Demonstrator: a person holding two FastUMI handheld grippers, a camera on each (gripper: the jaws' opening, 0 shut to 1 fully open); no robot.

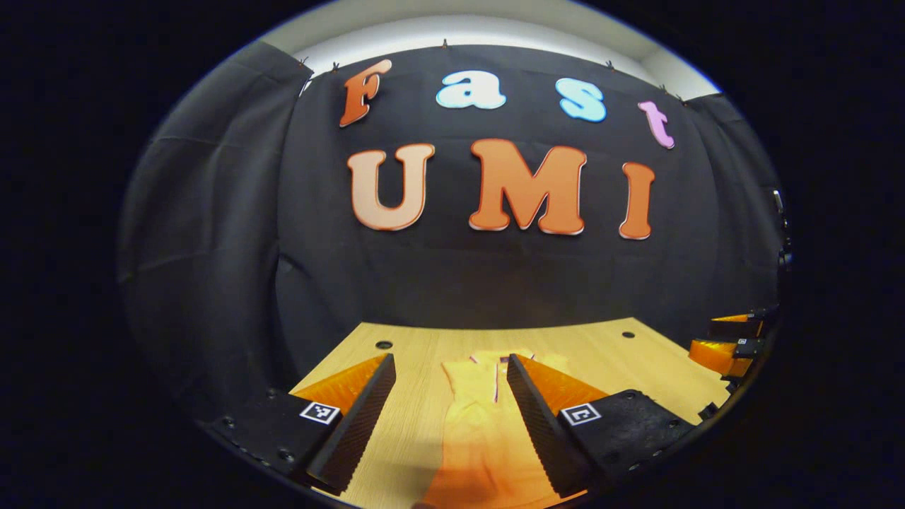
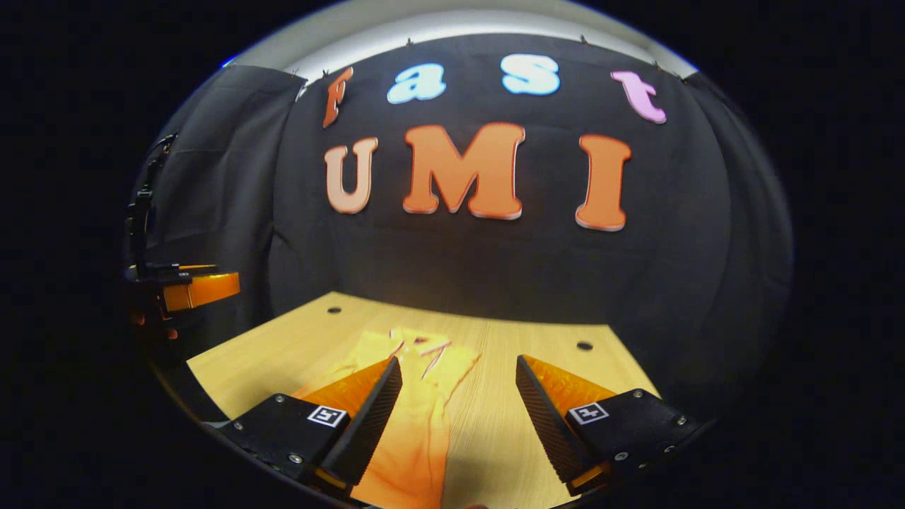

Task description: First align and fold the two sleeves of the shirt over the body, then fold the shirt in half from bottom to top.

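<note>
While both hover spread, left claw (image 1: 450, 375), right claw (image 2: 458, 378), orange shirt (image 1: 488, 431) seemingly folded narrow, wooden table (image 1: 417, 346)

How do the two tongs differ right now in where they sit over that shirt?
The left tongs straddle the shirt, cloth lying between the fingers; the right tongs sit off to its side, mostly bare table between theirs. The shirt lies under the left tongs' right finger, but under the right tongs' left finger. Both are open, holding nothing.
</note>
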